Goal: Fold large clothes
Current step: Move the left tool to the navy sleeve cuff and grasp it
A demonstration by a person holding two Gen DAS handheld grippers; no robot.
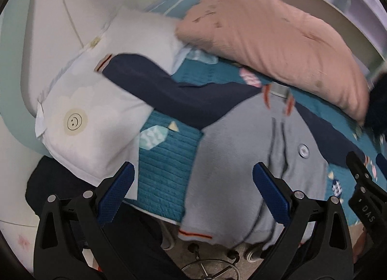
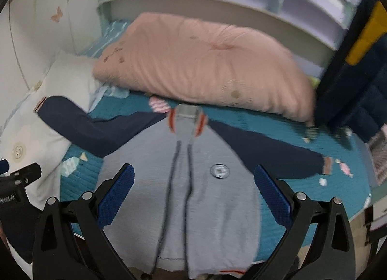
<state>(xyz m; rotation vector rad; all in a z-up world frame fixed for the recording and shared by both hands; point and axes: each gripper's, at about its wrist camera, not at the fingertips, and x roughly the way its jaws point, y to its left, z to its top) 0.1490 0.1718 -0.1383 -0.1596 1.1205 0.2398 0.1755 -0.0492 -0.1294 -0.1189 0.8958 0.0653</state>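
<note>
Two grippers, left gripper (image 1: 193, 183) and right gripper (image 2: 193, 183), hover with jaws spread and empty above a grey jacket (image 2: 193, 195) with navy sleeves, lying flat on a teal quilt (image 2: 278, 123).

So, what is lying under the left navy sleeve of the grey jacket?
The sleeve rests partly on the white pillow and partly on the teal quilt. What lies directly below the sleeve is covered.
</note>
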